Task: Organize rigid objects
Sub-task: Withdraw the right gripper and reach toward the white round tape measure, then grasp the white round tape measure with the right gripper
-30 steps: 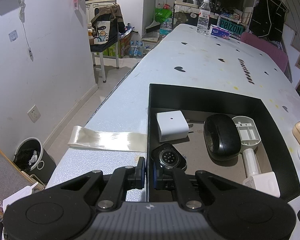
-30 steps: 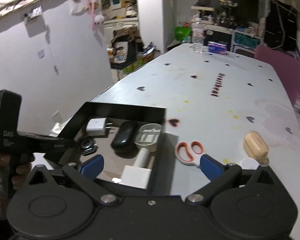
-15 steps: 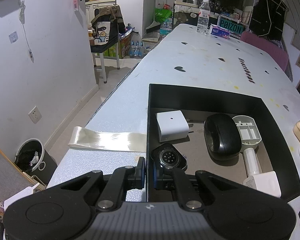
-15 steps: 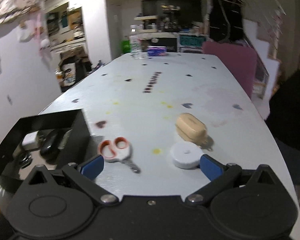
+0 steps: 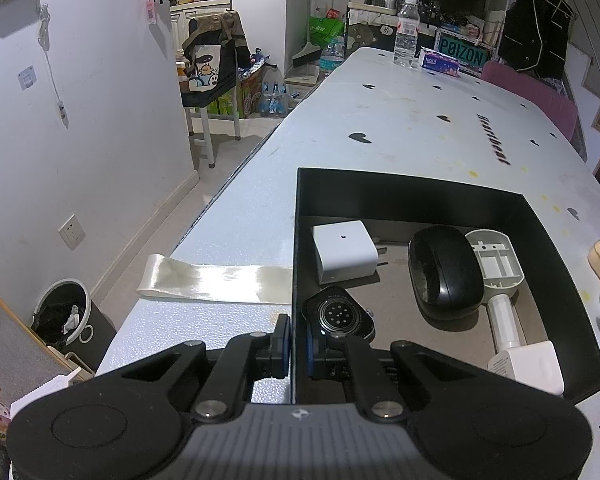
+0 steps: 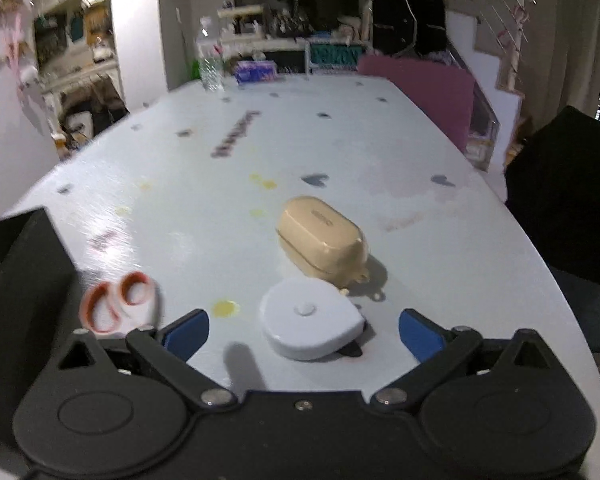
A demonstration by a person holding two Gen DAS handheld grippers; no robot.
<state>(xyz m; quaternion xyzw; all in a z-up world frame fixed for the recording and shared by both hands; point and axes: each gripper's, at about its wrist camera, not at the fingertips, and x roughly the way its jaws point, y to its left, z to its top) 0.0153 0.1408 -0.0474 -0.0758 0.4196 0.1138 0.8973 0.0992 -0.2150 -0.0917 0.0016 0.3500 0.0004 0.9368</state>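
Through the left wrist camera I see my left gripper [image 5: 291, 342] pinched tight on the near wall of the black box [image 5: 412, 196], one finger outside and one inside, and I hold it there so the box cannot slide on the table [image 5: 400, 120] while things drop in. Inside lie a white charger [image 5: 344, 250], a black mouse [image 5: 444, 274], a watch [image 5: 338, 316] lying face down just beyond my inner finger, a white plastic holder [image 5: 496, 260] and a second white plug [image 5: 528, 366] in the near right corner, so I judge the sorting well along. A strip of tape [image 5: 216, 278] runs from the box's left wall out across the table, likely another anchor. Through the right wrist camera, which is blurred, my right gripper [image 6: 302, 330] is down low at the white tape measure [image 6: 312, 326], which sits between the blue pads without either one touching it; the jaws are still wide but have just been closing in on it. I take it as the next pick because it lies nearest. The beige earbud case [image 6: 320, 244] rests just behind it, touching or nearly so, and the scissors [image 6: 118, 302] lie to the left beside the box, both waiting on the table.
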